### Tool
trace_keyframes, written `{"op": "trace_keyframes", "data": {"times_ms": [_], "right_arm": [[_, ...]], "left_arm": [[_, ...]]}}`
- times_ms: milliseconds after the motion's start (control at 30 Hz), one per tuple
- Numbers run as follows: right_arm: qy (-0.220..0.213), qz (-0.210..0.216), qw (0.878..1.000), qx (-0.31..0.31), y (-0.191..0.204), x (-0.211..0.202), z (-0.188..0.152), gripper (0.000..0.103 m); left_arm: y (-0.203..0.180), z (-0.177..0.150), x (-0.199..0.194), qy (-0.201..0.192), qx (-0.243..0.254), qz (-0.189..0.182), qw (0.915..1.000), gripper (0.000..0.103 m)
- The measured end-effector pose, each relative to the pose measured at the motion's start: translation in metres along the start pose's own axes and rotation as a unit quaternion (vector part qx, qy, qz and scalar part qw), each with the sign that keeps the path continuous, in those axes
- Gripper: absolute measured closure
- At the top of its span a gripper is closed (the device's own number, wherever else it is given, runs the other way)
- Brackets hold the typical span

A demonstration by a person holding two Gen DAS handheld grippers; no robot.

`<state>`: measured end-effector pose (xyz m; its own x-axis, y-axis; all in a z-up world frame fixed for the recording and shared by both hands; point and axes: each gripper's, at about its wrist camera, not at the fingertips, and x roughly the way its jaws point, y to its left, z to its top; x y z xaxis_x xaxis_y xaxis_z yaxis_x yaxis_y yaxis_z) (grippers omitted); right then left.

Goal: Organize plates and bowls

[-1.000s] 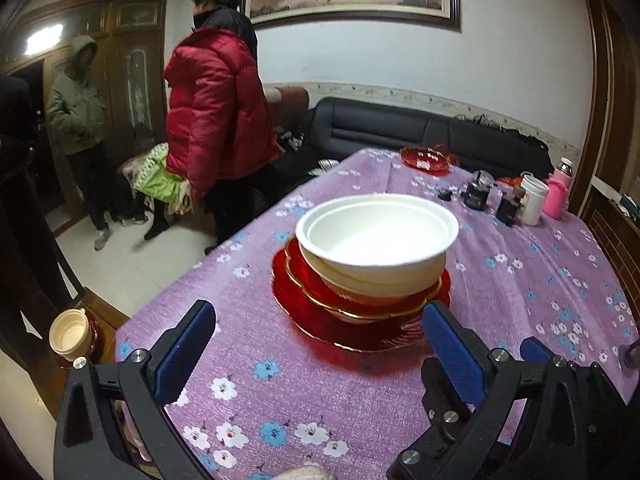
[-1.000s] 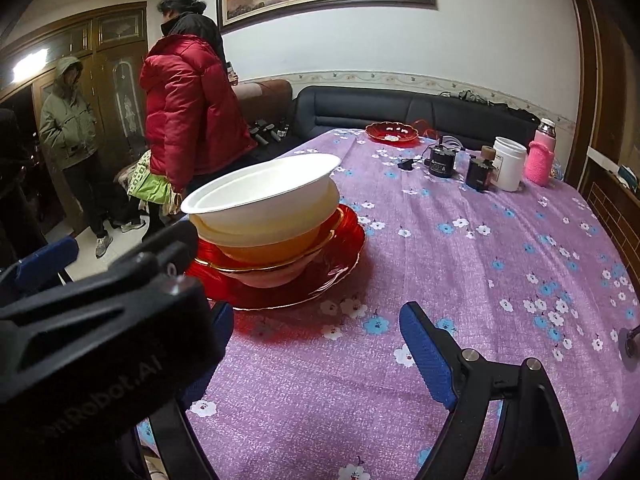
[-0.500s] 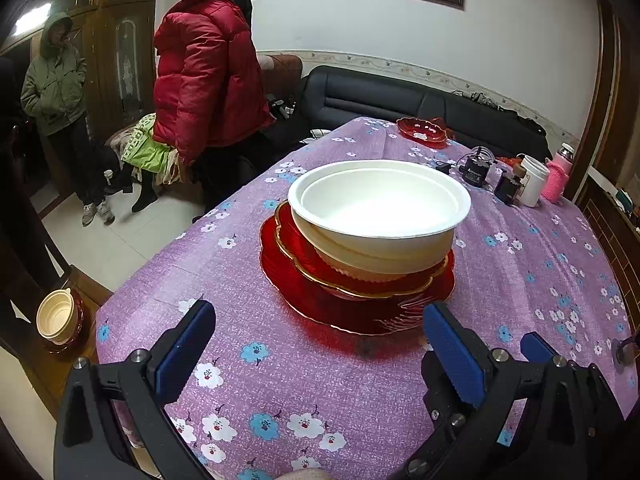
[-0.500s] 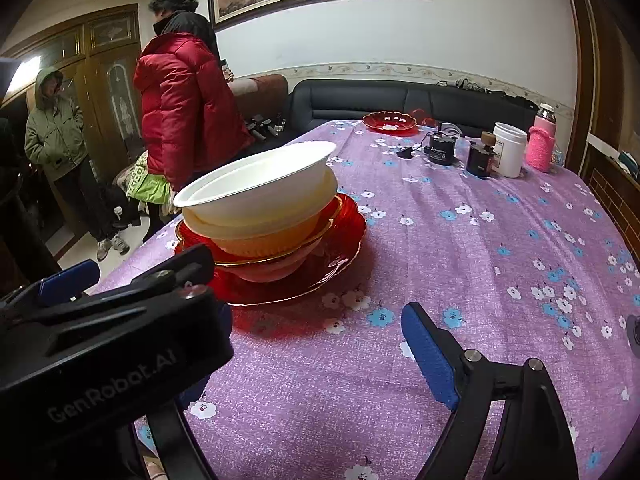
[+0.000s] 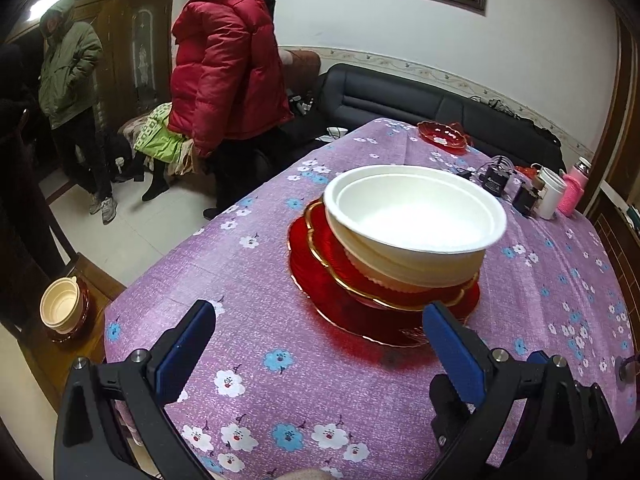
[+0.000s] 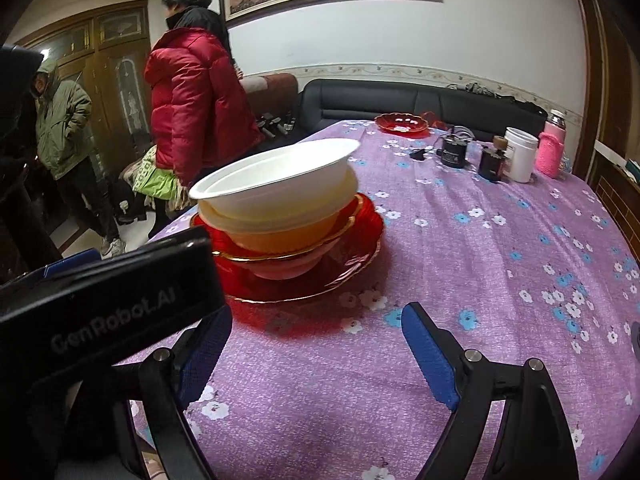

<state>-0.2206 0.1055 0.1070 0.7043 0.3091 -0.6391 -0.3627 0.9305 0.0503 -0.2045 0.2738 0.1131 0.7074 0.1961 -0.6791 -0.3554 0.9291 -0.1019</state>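
Note:
A white bowl (image 5: 416, 216) sits on top of a stack: other bowls nested under it, a gold-rimmed red dish, and a wide red plate (image 5: 320, 296) on the purple flowered tablecloth (image 5: 280, 360). The stack also shows in the right wrist view, white bowl (image 6: 276, 176) above red plate (image 6: 360, 256). My left gripper (image 5: 320, 344) is open and empty, just in front of the stack. My right gripper (image 6: 316, 344) is open and empty, right of the stack; the left gripper's body (image 6: 100, 312) hides its left side. A small red dish (image 6: 402, 123) sits at the table's far end.
A white cup (image 6: 519, 154), a pink bottle (image 6: 552, 148) and small dark devices (image 6: 454, 151) stand at the far right. Two people, one in red (image 5: 228, 72) and one in green (image 5: 68, 68), stand left of the table. Cream bowls (image 5: 60, 306) rest on a low stand.
Both grippers have shifted slightly; the stack appears closer and more to the right in the left wrist view. Both stay open. The person in red has moved a little.

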Motion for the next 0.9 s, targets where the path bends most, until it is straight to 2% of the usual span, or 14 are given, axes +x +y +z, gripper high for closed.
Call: {"op": "trace_keyframes", "data": {"times_ms": [533, 900], "right_arm": [[0.009, 0.018, 0.999, -0.035, 0.030, 0.017, 0.012, 0.013], [0.012, 0.027, 0.999, -0.038, 0.033, 0.018, 0.010, 0.013]], "left_arm": [[0.029, 0.006, 0.025, 0.028, -0.035, 0.020, 0.9988, 0.000], [0.024, 0.005, 0.023, 0.018, -0.028, 0.038, 0.9987, 0.000]]}}
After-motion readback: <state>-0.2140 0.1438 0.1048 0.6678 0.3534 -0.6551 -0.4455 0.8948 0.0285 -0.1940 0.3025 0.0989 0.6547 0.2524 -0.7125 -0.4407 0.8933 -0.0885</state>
